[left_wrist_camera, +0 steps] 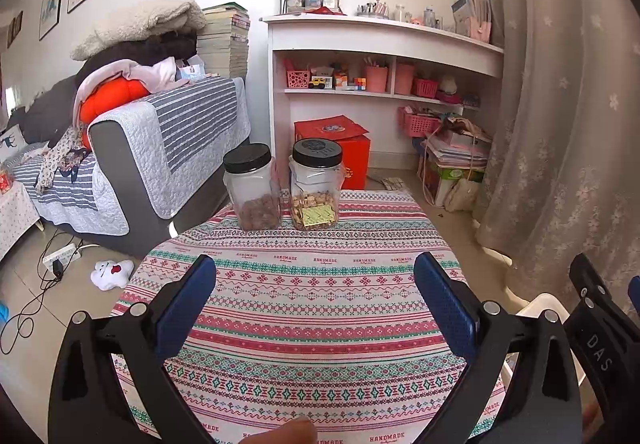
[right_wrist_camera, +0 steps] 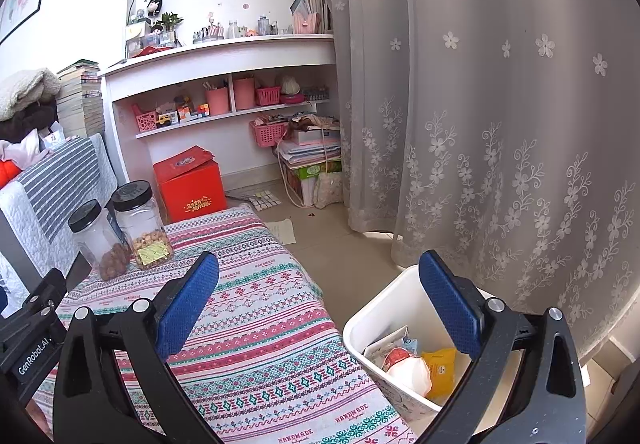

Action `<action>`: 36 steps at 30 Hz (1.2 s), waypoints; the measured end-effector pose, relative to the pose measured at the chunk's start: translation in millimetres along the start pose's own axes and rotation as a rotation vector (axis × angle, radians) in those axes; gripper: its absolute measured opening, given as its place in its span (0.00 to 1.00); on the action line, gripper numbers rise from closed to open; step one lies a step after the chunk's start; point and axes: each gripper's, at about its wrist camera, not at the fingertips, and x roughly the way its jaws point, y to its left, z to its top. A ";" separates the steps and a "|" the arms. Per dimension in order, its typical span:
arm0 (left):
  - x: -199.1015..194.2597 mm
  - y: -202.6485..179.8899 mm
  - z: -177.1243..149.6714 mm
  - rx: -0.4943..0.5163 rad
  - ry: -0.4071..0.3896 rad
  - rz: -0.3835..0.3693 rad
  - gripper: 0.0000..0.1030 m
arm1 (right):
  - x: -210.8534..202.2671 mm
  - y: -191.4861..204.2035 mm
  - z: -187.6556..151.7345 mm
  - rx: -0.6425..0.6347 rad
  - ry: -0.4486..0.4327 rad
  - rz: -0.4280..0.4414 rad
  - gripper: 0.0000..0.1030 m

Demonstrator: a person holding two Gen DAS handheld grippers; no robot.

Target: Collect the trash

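A low table draped in a striped pink, teal and white patterned tablecloth (left_wrist_camera: 320,284) fills the near middle. At its far edge stand two clear plastic jars with black screw lids, close side by side: the left jar (left_wrist_camera: 253,188) holds brown nuggets at its bottom, the right jar (left_wrist_camera: 316,186) holds pale nuts and a yellow label. Beyond them a bright red cardboard box (left_wrist_camera: 340,148) sits on the floor against a white shelving unit (left_wrist_camera: 384,40) crowded with pink baskets and books. To the left is a grey sofa under a grey-striped quilted cover (left_wrist_camera: 176,140). A sheer floral-embroidered curtain (right_wrist_camera: 500,104) hangs at right.
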 end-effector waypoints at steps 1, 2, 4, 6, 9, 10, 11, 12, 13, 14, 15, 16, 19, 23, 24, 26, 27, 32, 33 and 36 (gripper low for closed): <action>0.1 -0.5 -0.1 0.000 0.000 -0.001 0.93 | 0.1 -0.6 0.1 -0.001 0.000 0.000 0.93; 0.0 -1.0 -0.1 -0.001 0.000 -0.002 0.93 | 0.2 -0.9 0.1 -0.002 0.000 -0.001 0.93; 0.5 -1.3 -0.3 -0.003 0.005 -0.006 0.93 | 0.7 -1.3 0.2 -0.006 -0.001 -0.003 0.93; 1.3 -1.5 -0.6 -0.007 0.011 -0.011 0.93 | 0.6 -1.1 0.3 -0.005 0.000 -0.002 0.93; 1.6 -1.4 -0.5 -0.007 0.011 -0.010 0.93 | 1.2 -1.3 0.3 -0.008 0.000 -0.002 0.93; 1.8 -1.2 -0.6 -0.007 0.011 -0.011 0.93 | 0.9 -0.8 0.2 -0.007 0.000 -0.002 0.93; 1.8 -0.7 -0.3 -0.007 0.012 -0.012 0.93 | 1.2 -1.2 0.0 -0.007 0.001 -0.002 0.93; 2.0 -0.9 -0.4 -0.007 0.012 -0.012 0.93 | 1.5 -1.5 0.0 -0.008 0.001 -0.001 0.93; 2.0 -0.9 -0.5 -0.007 0.012 -0.011 0.93 | 1.5 -1.2 -0.2 -0.008 0.002 0.000 0.93; 1.8 -0.5 -0.4 -0.008 0.011 -0.011 0.93 | 2.4 -2.2 -0.6 -0.009 0.003 0.003 0.93; 2.3 -0.9 -0.3 -0.009 0.012 -0.011 0.93 | 2.6 -2.5 -0.6 -0.010 0.003 0.004 0.93; 2.4 -0.7 -0.4 -0.009 0.012 -0.011 0.93 | 3.2 -3.0 -1.1 -0.012 0.004 0.007 0.93; 3.1 -1.3 -1.2 -0.012 0.014 -0.009 0.93 | 4.5 -4.1 -1.6 -0.016 0.006 0.013 0.93; 3.6 -1.5 -1.3 -0.012 0.015 -0.008 0.93 | 4.4 -3.6 -1.6 -0.016 0.006 0.012 0.93; 3.8 -1.7 -1.4 -0.012 0.015 -0.007 0.93 | 4.6 -3.5 -1.9 -0.018 0.007 0.013 0.93; 3.7 -1.2 -1.2 -0.013 0.015 -0.007 0.93 | 5.3 -3.9 -2.7 -0.022 0.009 0.015 0.93; 3.8 -1.0 -1.3 -0.012 0.015 -0.008 0.93 | 5.3 -3.6 -2.7 -0.021 0.009 0.015 0.93; 6.4 -0.2 -3.8 -0.012 0.021 -0.004 0.93 | 5.0 -2.5 -2.7 -0.020 0.009 0.013 0.93; 6.5 -0.1 -4.0 -0.012 0.021 -0.004 0.93 | 5.0 -2.5 -2.6 -0.020 0.010 0.014 0.93; 6.7 -0.2 -4.1 -0.011 0.018 -0.002 0.93 | 5.1 -2.1 -3.4 -0.022 0.010 0.016 0.93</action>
